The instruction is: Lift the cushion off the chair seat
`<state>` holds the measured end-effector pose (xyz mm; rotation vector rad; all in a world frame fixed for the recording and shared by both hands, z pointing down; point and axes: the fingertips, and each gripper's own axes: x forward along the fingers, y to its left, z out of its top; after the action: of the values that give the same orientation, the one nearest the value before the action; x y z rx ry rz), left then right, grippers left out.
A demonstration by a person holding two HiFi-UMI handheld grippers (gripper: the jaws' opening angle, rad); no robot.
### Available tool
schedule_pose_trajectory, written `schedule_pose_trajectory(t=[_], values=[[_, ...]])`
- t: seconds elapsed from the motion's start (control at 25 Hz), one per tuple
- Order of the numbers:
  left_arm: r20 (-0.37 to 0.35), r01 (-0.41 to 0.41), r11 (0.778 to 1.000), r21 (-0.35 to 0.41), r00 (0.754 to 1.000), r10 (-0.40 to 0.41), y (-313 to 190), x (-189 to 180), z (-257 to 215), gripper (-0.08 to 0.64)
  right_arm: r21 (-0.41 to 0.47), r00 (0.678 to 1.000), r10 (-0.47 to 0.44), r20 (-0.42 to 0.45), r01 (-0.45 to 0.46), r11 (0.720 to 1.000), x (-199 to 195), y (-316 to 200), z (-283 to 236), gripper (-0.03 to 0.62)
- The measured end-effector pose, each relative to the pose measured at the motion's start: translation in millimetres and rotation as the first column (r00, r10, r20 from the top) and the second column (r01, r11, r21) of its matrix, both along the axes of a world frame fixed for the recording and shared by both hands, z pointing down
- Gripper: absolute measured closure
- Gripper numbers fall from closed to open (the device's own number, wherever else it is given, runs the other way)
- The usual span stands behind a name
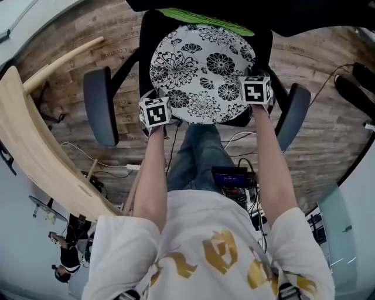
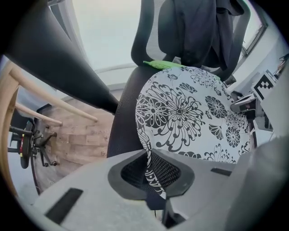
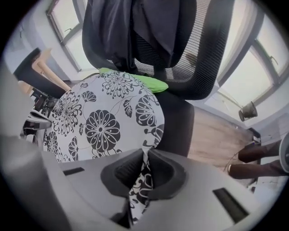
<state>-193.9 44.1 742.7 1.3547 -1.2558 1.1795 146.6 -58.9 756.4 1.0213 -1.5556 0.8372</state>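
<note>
A round white cushion with black flower print lies on the black seat of an office chair. My left gripper is at the cushion's near left edge, and in the left gripper view its pads are shut on the cushion's rim. At the near right edge sits my right gripper; in the right gripper view the cushion's edge is pinched between its pads. Both grippers point down. A green cushion shows behind the patterned one.
The chair's grey armrests flank the seat, and a dark garment hangs on the backrest. A curved wooden piece stands at the left. Cables and a device lie on the wooden floor near my legs.
</note>
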Motion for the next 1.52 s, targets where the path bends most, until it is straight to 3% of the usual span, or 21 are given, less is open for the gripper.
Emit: schedule_pose_trajectory(t=[0.36,0.6,0.88,0.96,1.04,1.08,1.16,1.2,1.32,1.52], values=[[-0.022,-0.005,1.000,0.028,1.000,0.005,-11,2,-24,0.526,-0.042,0.986,0.134,0.096,-0.131,0.991,4,13,-21,0.558],[-0.035,-0.012,0.999,0.036,0.999,0.013,-14,3,-44,0.526,-0.037,0.991,0.083,0.104,-0.080,0.996,-1,16,-44,0.558],[-0.029,-0.031,0.996,0.085,0.999,0.033,-14,7,-88,0.527,0.002,0.985,0.115,0.126,-0.116,0.993,0,25,-86,0.558],[-0.033,-0.023,0.996,0.091,0.999,0.026,-24,3,-80,0.528,0.017,0.983,0.121,0.141,-0.125,0.992,-6,17,-80,0.558],[-0.043,0.029,0.999,0.038,0.999,-0.027,-19,-4,-38,0.527,-0.031,0.987,0.072,0.147,-0.068,0.997,-19,11,-39,0.558],[-0.051,0.083,0.996,-0.035,0.995,-0.084,1,0,-12,0.527,-0.104,0.990,0.014,0.138,0.001,0.995,-22,18,-9,0.558],[-0.059,0.190,0.960,-0.205,0.977,-0.206,50,18,34,0.527,-0.272,0.987,-0.112,0.119,0.141,0.952,-16,37,47,0.558],[-0.057,0.215,0.944,-0.251,0.970,-0.237,57,22,52,0.527,-0.318,0.983,-0.142,0.115,0.172,0.933,-16,36,68,0.558],[-0.053,0.227,0.942,-0.248,0.968,-0.247,41,12,69,0.526,-0.318,0.985,-0.128,0.117,0.159,0.935,-22,18,86,0.558],[-0.059,0.213,0.957,-0.198,0.972,-0.228,39,7,39,0.527,-0.262,0.983,-0.111,0.146,0.147,0.954,-27,15,49,0.558]])
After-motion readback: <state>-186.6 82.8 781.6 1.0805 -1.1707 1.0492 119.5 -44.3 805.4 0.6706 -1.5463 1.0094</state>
